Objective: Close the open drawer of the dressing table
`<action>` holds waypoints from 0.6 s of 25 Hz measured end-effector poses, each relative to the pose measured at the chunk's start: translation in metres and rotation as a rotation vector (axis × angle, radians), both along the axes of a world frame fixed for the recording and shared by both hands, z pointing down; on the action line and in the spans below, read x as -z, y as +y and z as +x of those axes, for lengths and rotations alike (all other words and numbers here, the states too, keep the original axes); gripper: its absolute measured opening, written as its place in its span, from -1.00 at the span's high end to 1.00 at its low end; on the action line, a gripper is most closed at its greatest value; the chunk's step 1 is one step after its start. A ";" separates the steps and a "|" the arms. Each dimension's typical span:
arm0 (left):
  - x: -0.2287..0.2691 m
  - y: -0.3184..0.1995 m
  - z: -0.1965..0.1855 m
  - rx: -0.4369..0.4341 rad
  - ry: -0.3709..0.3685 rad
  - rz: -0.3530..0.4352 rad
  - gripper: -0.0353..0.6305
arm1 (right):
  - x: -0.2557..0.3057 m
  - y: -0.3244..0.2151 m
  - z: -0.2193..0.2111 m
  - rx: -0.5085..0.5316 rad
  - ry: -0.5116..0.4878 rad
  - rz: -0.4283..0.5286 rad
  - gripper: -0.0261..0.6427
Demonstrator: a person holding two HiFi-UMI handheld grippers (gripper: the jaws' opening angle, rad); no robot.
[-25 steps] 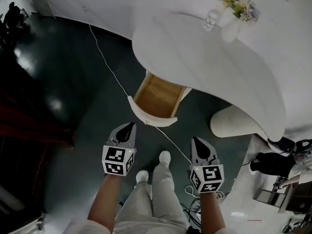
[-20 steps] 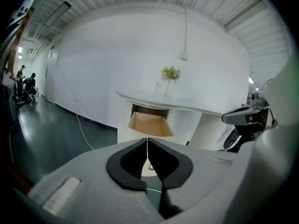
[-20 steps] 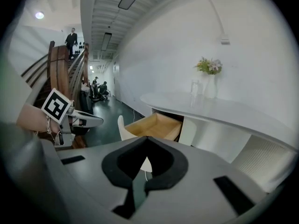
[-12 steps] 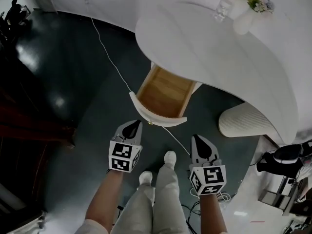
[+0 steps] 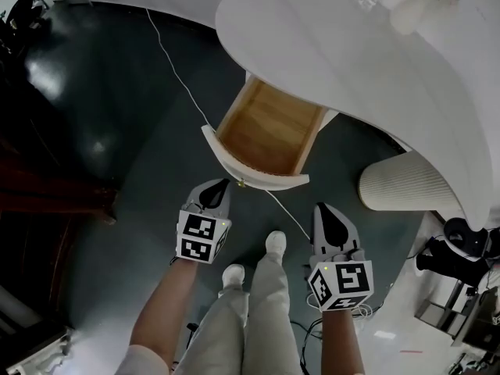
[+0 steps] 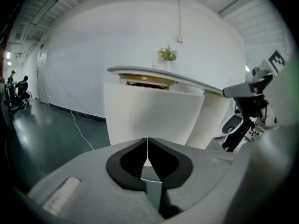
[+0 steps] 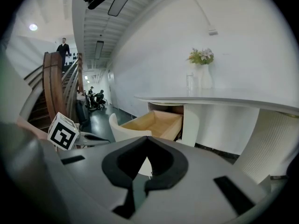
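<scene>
Facing the light-wood drawer (image 5: 266,135), which stands pulled well out from under the white curved-top desk (image 5: 336,61), empty as far as the head view shows.

Relation: the drawer lies straight ahead of both tongs. Its long axis, and so its travel, runs from the white curved front panel (image 5: 258,180) away from the person and a little to the right, in under the desk top.

Left tongs (image 5: 219,186): the nearer pair, tips just short of the panel's left half, not yet touching. In the left gripper view the panel fills the space directly ahead of the tips (image 6: 147,143). Jaws are closed, pads meeting on a thin line, nothing between them.

Right tongs (image 5: 323,209): further back, near the panel's right end, apart from it. Jaws (image 7: 147,141) are likewise together at the tip and empty.

Judgement: a push with closed tips along the drawer's axis suits. The left is better placed. An off-centre push may skew the drawer.
</scene>
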State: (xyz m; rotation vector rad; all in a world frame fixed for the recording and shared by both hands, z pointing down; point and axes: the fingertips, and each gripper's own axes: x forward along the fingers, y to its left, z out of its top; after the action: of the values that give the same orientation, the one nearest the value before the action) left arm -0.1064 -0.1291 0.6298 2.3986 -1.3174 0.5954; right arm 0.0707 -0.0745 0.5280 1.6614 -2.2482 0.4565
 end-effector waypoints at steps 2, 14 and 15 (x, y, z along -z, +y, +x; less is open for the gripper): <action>-0.006 -0.005 0.002 0.007 0.003 -0.009 0.84 | -0.006 -0.001 -0.001 0.008 0.001 -0.004 0.92; -0.016 -0.027 0.013 -0.013 0.008 0.001 0.84 | -0.025 -0.006 -0.001 0.022 -0.040 -0.042 0.92; -0.016 -0.028 0.014 -0.011 0.009 0.002 0.84 | -0.025 -0.008 -0.001 0.025 -0.040 -0.041 0.92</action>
State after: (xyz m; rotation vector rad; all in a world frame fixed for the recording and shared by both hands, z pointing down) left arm -0.0921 -0.1575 0.6457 2.4087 -1.3031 0.5858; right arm 0.0701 -0.0823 0.5532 1.6166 -2.2695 0.5304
